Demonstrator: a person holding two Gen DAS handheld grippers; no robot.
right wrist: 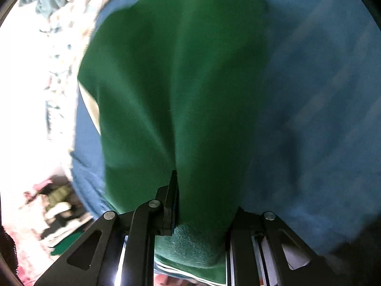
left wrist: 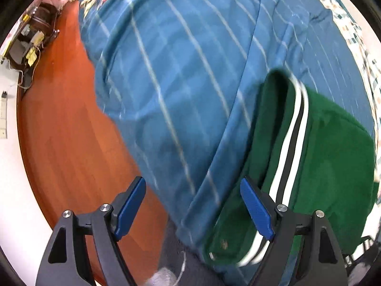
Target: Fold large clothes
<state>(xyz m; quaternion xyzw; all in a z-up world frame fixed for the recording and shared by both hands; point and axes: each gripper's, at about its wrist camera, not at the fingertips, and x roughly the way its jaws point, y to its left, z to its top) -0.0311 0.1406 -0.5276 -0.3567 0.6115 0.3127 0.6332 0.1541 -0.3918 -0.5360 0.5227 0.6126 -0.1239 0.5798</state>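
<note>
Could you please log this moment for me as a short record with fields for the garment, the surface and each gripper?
garment: green garment with white and black stripes, lying partly on the bedding
surface: blue checked bedding
floor: orange-brown floor beside the bedding
left gripper: open, holding nothing, above the bedding's edge
right gripper: shut on a bunch of the green garment
image quality: both views motion-blurred

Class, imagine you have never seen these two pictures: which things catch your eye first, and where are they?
The green garment fills the middle of the right wrist view, bunched between the right gripper. In the left wrist view a blue checked bedcover spreads across the centre, orange-brown wooden floor beside it, and the left gripper hangs open, empty.
</note>
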